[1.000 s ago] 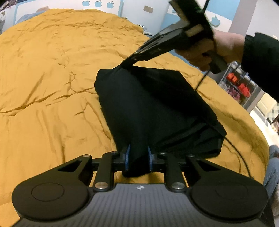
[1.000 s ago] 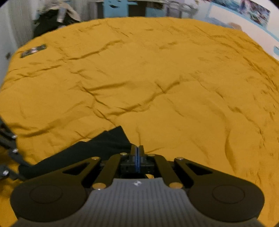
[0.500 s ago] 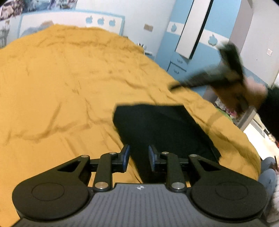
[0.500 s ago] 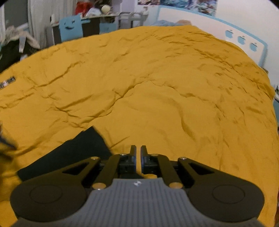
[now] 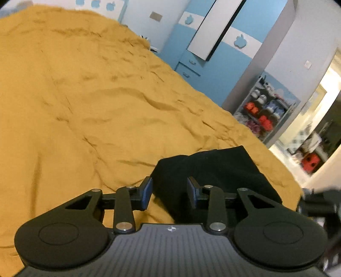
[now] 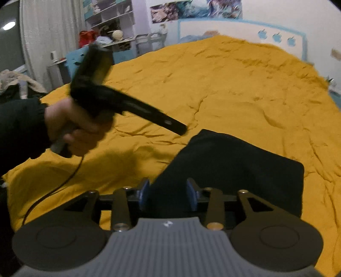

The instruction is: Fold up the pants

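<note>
Right wrist view: pants (image 6: 234, 166) folded on bed (image 6: 223, 85); both grippers (image 6: 168, 197) just opened, holding nothing. Next likely smoothing.

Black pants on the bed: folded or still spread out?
Folded. The black pants lie as a compact block on the yellow bedspread, no legs trailing; neither gripper's pads press them.

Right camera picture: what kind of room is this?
Probably a child's bedroom: a big bed with a mustard-yellow cover, a headboard with blue apple shapes, and shelves of clutter beside the curtain.
</note>
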{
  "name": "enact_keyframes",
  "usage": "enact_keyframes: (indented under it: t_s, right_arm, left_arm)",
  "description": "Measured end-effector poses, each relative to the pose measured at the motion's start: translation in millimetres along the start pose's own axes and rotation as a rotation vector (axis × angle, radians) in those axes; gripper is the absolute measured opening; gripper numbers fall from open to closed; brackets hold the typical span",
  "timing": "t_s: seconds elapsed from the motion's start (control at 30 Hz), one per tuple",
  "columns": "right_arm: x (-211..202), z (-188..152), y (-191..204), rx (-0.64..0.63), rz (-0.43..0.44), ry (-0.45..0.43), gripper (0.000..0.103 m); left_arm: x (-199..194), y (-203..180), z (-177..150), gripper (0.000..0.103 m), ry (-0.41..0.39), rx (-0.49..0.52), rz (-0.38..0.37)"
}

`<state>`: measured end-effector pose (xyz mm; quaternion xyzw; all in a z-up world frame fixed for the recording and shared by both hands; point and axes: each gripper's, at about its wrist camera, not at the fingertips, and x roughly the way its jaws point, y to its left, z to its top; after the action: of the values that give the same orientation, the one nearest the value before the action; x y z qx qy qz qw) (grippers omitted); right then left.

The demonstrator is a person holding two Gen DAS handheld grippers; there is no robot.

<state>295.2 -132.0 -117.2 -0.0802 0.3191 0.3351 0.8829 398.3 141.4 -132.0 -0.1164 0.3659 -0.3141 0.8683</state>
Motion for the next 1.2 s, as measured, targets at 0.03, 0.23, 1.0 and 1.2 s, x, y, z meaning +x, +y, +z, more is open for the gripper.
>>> enact_keyframes:
  t_s: [0.03,0.23,1.0,1.2]
  right_arm:
    - [3.6,-4.4,11.2,-0.001,-0.027,-0.006,0.036]
    - [29.0,-17.6,46.8,-0.017,-0.16,0.002,0.037]
    - [10.0,-44.2,32.3,0.036,-0.052,0.057,0.028]
    - [-25.5,-47.7,-0.8,0.07,-0.067,-0.028,0.03]
  left_arm:
    - [4.7,2.2,-1.7,0.039,-0.002,-0.009,-0.024]
    - [24.3,20.8,-2.9,0.038,0.0,-0.087,-0.09]
    - [7.1,43.5,12.1,0.0,-0.129,-0.296,0.12]
    - [-20.4,6.5,21.8,0.008,-0.163,-0.204,0.023]
